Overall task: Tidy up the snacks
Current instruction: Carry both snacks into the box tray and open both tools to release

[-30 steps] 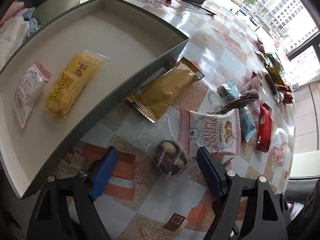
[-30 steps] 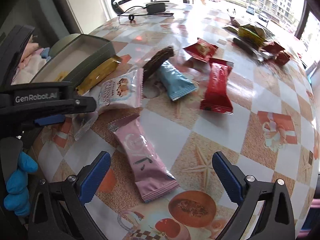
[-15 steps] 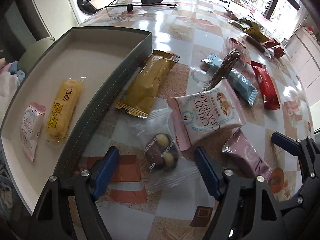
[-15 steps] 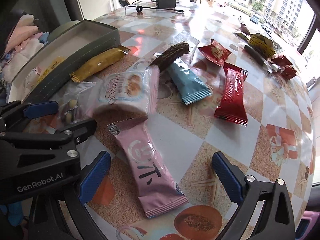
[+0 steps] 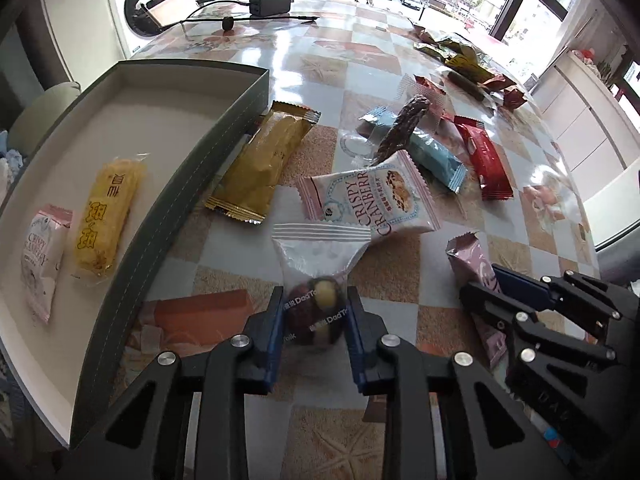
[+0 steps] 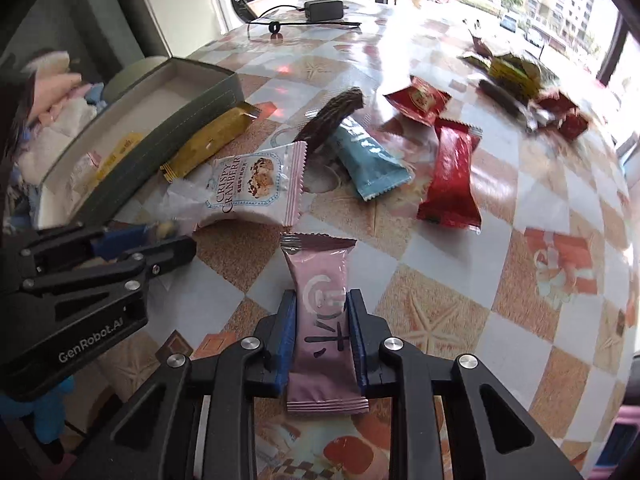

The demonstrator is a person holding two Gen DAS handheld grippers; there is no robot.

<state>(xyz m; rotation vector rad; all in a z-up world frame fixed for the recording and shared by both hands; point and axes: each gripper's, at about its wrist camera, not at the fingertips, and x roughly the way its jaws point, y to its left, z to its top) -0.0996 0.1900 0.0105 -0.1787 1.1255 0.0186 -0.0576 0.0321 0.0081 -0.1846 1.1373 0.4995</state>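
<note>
Gripping a clear packet [image 5: 314, 308] of dark and yellow sweets, the left gripper [image 5: 314, 320] sits at the lower centre of its own view, its blue pads pressed against both sides of the packet (the crimped top stands up above the fingers). At the lower left of the right wrist view the same gripper [image 6: 160, 240] shows from the side, though the packet is mostly hidden there.

The right gripper [image 6: 322, 336] is clamped on a pink bar [image 6: 322, 320] at the lower centre of its view, the bar running lengthwise between the pads with both ends sticking out. In the left wrist view this gripper [image 5: 500, 292] reaches in from the lower right, with the bar's [image 5: 468, 256] crimped end showing beyond it.

A grey box [image 5: 192, 184] fills the left of the left wrist view, holding a yellow cake [image 5: 108, 228] and a cranberry pack [image 5: 42, 256] side by side. Just outside its wall lies a gold bar [image 5: 264, 160]. Another cranberry pack [image 5: 372, 200] lies at centre frame, just above the clear packet. Further up and right sit a brown stick [image 5: 404, 124], a blue pack [image 5: 428, 152] and a red bar [image 5: 486, 164], all on the patterned table [image 5: 360, 60].
</note>
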